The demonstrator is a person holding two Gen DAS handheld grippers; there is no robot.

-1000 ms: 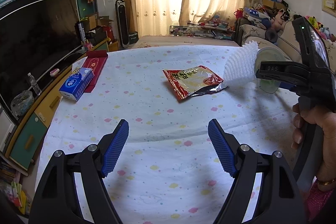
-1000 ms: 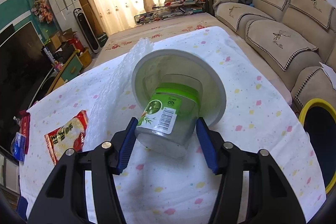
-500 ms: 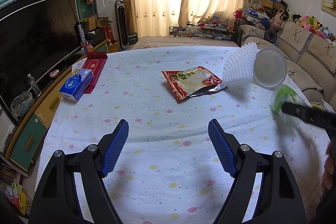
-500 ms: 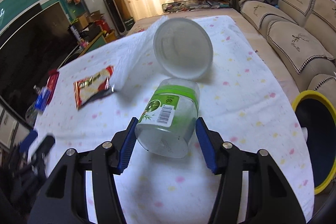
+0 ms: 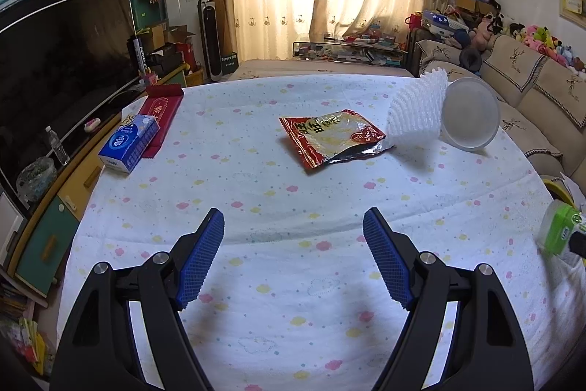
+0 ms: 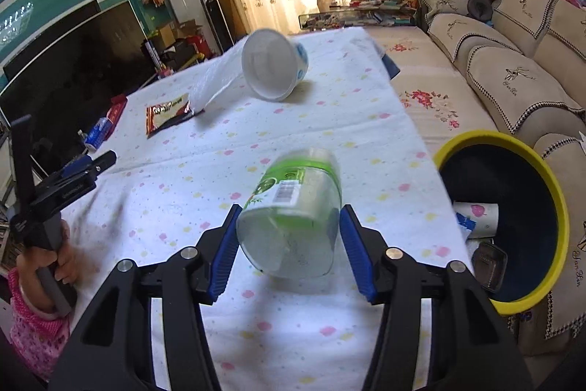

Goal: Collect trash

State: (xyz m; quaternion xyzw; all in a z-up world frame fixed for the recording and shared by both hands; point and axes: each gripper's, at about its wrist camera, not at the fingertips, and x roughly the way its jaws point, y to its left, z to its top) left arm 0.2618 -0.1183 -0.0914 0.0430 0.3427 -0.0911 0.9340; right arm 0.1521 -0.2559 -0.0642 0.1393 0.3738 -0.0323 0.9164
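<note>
My right gripper (image 6: 289, 237) is shut on a clear plastic jar with a green label (image 6: 293, 207) and holds it above the table's right part, left of a yellow-rimmed dark bin (image 6: 512, 218). The jar shows at the right edge of the left wrist view (image 5: 560, 229). My left gripper (image 5: 293, 259) is open and empty above the cloth. A red snack wrapper (image 5: 329, 136), white foam netting (image 5: 417, 116) and a tipped white cup (image 5: 470, 114) lie on the far part of the table. They also show in the right wrist view: wrapper (image 6: 166, 110), netting (image 6: 216, 79), cup (image 6: 273, 63).
The table has a white dotted cloth (image 5: 293, 193). A blue tissue box (image 5: 128, 143) and a red packet (image 5: 161, 109) lie at its left edge. The bin holds a cup (image 6: 476, 218) and a dark tray. A sofa (image 6: 505, 76) runs along the right; a TV (image 5: 62, 54) on the left.
My right gripper has carried the jar away from the cup, back and to the right toward the bin. The left gripper has stayed open in place.
</note>
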